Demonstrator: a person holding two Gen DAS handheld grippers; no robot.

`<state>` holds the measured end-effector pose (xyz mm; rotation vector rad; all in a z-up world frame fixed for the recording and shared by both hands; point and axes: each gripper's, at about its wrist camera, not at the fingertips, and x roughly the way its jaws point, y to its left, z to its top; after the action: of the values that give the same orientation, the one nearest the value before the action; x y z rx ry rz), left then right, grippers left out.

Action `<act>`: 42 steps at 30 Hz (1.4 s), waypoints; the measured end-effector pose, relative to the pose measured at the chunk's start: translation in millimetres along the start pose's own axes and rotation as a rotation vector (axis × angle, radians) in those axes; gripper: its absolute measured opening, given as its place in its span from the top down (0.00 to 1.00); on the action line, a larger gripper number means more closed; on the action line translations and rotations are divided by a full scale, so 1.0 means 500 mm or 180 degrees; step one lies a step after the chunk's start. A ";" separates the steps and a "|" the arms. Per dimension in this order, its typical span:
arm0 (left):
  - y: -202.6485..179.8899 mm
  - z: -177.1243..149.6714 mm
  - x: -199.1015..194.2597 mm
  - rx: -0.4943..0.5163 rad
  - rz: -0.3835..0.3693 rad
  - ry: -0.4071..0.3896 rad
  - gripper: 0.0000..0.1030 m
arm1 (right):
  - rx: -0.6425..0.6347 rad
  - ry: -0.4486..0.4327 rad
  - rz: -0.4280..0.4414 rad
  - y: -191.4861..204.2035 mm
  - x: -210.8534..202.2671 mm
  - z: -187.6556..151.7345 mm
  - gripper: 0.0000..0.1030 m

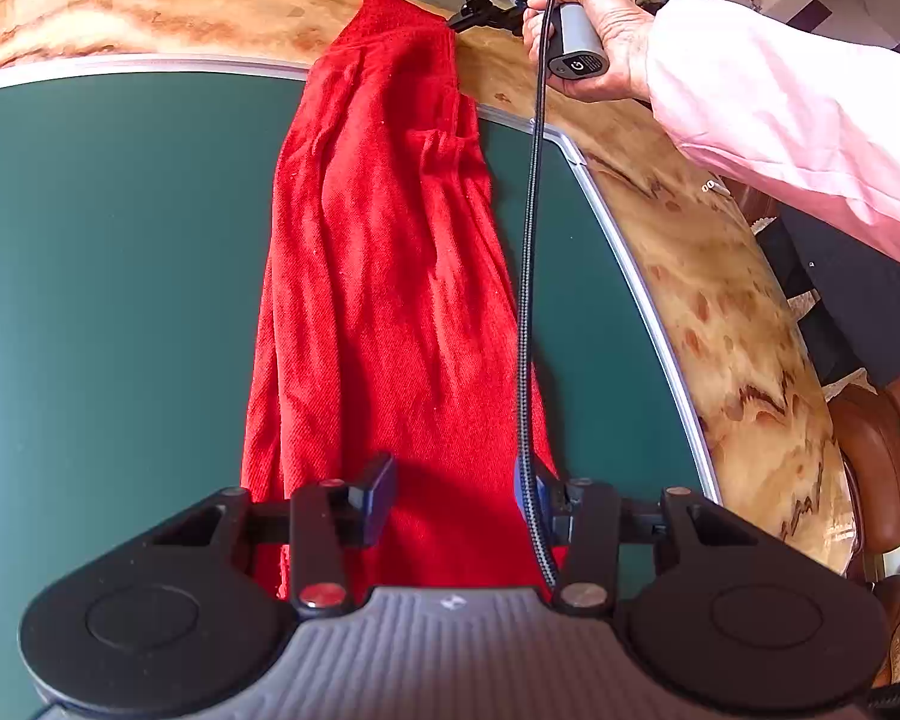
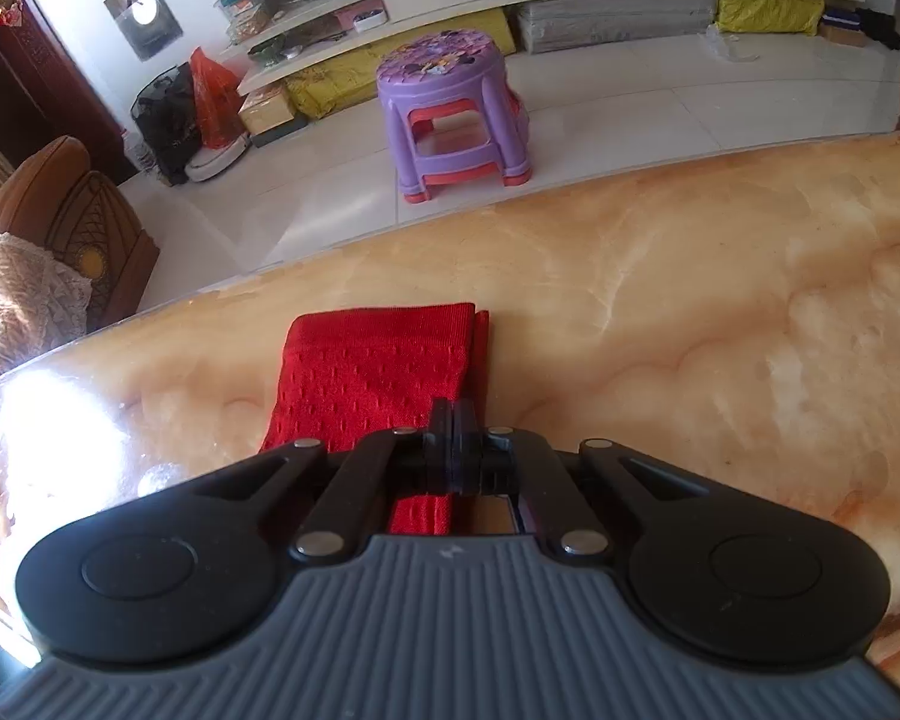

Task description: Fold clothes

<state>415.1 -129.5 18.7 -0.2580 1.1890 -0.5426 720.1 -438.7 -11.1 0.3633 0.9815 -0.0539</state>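
Note:
A red knitted garment (image 1: pixel 384 276) lies in a long narrow strip across the green mat (image 1: pixel 114 276) and onto the marble table (image 1: pixel 732 324). My left gripper (image 1: pixel 459 495) is open, its fingers wide apart over the near end of the garment. My right gripper (image 2: pixel 453 420) is shut on the far end of the red garment (image 2: pixel 366 372), at the edge of its ribbed hem, low over the marble table (image 2: pixel 690 324). In the left wrist view the right gripper (image 1: pixel 456 21) pinches the garment's far corner.
A black braided cable (image 1: pixel 531 276) hangs from the right hand across the garment's right side. A brown chair (image 1: pixel 870 468) stands to the right of the table. Beyond the table's far edge are a purple stool (image 2: pixel 450 114) and a wooden chair (image 2: pixel 60 228).

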 end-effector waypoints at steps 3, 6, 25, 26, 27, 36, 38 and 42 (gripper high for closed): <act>0.000 0.000 0.000 0.0007 -0.0002 -0.0003 0.51 | 0.0019 0.0034 -0.0045 -0.003 0.002 -0.005 0.98; 0.000 0.000 0.000 0.0022 0.0001 -0.0002 0.51 | 0.0006 0.0097 -0.0086 -0.004 0.015 -0.009 0.98; 0.004 -0.006 -0.011 0.0096 0.0013 -0.0006 0.52 | -0.0077 -0.0004 -0.0467 -0.004 0.015 -0.025 0.98; 0.003 -0.006 -0.011 0.0101 0.0018 -0.0004 0.52 | -0.0092 0.0003 -0.0484 -0.005 0.018 -0.027 0.98; 0.003 -0.007 -0.012 0.0108 0.0022 -0.0004 0.52 | -0.0109 0.0007 -0.0500 -0.006 0.021 -0.029 0.98; 0.009 -0.014 -0.029 0.0146 0.0103 0.0032 0.52 | 0.0047 0.0177 -0.0118 -0.032 -0.036 -0.056 0.75; 0.002 -0.021 -0.033 0.0228 0.0155 0.0053 0.52 | 0.0099 0.0373 0.0097 -0.041 -0.058 -0.083 0.75; -0.007 -0.037 -0.045 0.0313 0.0148 0.0093 0.52 | 0.0222 0.0699 0.0345 -0.051 -0.087 -0.132 0.75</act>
<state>391.0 -119.1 31.7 -0.1385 1.1902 -0.5640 637.4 -446.5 -15.6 0.4936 1.1772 0.0513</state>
